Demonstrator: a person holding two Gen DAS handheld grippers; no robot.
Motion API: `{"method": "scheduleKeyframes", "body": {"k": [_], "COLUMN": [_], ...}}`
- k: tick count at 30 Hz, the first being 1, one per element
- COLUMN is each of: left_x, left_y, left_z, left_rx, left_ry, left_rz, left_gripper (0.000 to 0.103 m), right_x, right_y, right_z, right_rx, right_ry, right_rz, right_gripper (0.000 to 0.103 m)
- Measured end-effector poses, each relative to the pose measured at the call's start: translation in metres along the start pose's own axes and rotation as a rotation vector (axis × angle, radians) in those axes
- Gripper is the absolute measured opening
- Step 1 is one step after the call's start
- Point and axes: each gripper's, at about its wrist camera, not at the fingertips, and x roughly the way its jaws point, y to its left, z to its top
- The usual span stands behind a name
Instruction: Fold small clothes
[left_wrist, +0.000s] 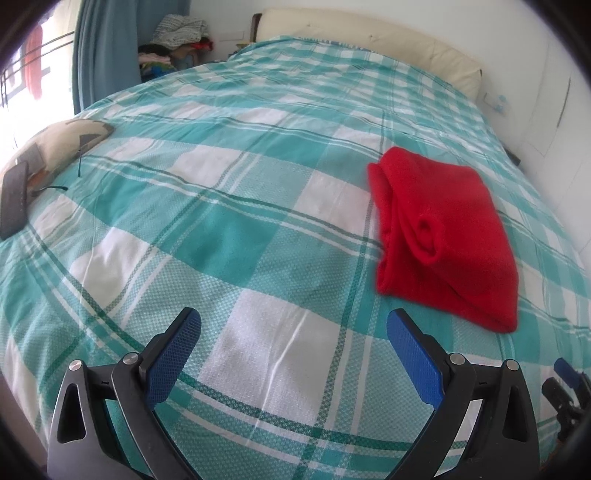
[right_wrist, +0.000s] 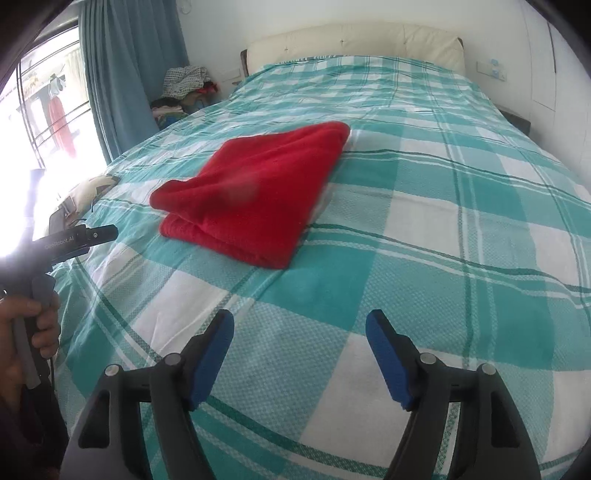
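Observation:
A red garment (left_wrist: 447, 236) lies folded into a thick rectangle on the teal-and-white plaid bedspread (left_wrist: 221, 229). In the left wrist view it is ahead and to the right of my left gripper (left_wrist: 293, 321), which is open and empty above the bedspread. In the right wrist view the red garment (right_wrist: 255, 192) lies ahead and to the left of my right gripper (right_wrist: 300, 321), also open and empty. The left gripper's body (right_wrist: 70, 240), held by a hand, shows at the left edge of the right wrist view.
A patterned cushion (left_wrist: 55, 147) and a dark phone (left_wrist: 14, 201) lie at the bed's left edge. A cream headboard (right_wrist: 354, 40) stands at the far end. A pile of clothes (right_wrist: 184, 88) and blue curtains (right_wrist: 129, 74) are at the back left.

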Motion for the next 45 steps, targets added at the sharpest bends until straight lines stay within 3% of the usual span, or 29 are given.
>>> {"method": "scheduleKeyframes", "body": {"k": [10, 22, 24, 27, 29, 32, 36, 40, 42, 45], "left_x": [-0.001, -0.004, -0.010, -0.018, -0.017, 0.010, 0.066, 0.108, 0.117, 0.128], "left_y": [-0.009, -0.017, -0.021, -0.033, -0.044, -0.065, -0.081, -0.072, -0.065, -0.062], "left_z": [-0.004, -0.004, -0.002, 0.019, 0.043, 0.080, 0.108, 0.112, 0.111, 0.108], "left_rx": [0.046, 0.089, 0.095, 0.105, 0.112, 0.126, 0.153, 0.130, 0.102, 0.059], "left_ry": [-0.010, -0.026, -0.043, -0.073, -0.073, -0.001, 0.075, 0.157, 0.177, 0.221], "left_rz": [0.025, 0.038, 0.021, -0.065, -0.128, -0.234, -0.184, -0.151, -0.160, -0.239], "left_gripper": [0.101, 0.101, 0.101, 0.101, 0.102, 0.102, 0.101, 0.101, 0.101, 0.101], "right_x": [0.003, 0.004, 0.004, 0.003, 0.004, 0.007, 0.023, 0.071, 0.103, 0.150], "right_y": [-0.015, -0.013, -0.013, -0.014, -0.015, -0.020, -0.030, -0.038, -0.045, -0.051], "right_z": [-0.024, -0.029, -0.029, -0.024, -0.014, 0.017, 0.079, 0.129, 0.141, 0.150], "right_rx": [0.045, 0.037, 0.036, 0.037, 0.036, 0.054, 0.120, 0.181, 0.250, 0.349], "right_ry": [0.010, 0.006, 0.008, 0.022, 0.030, 0.002, -0.049, -0.002, 0.042, 0.113], "right_rz": [-0.017, -0.011, -0.010, -0.005, 0.005, 0.029, 0.098, 0.184, 0.240, 0.300], "right_gripper": [0.075, 0.079, 0.079, 0.079, 0.079, 0.079, 0.079, 0.079, 0.079, 0.079]}}
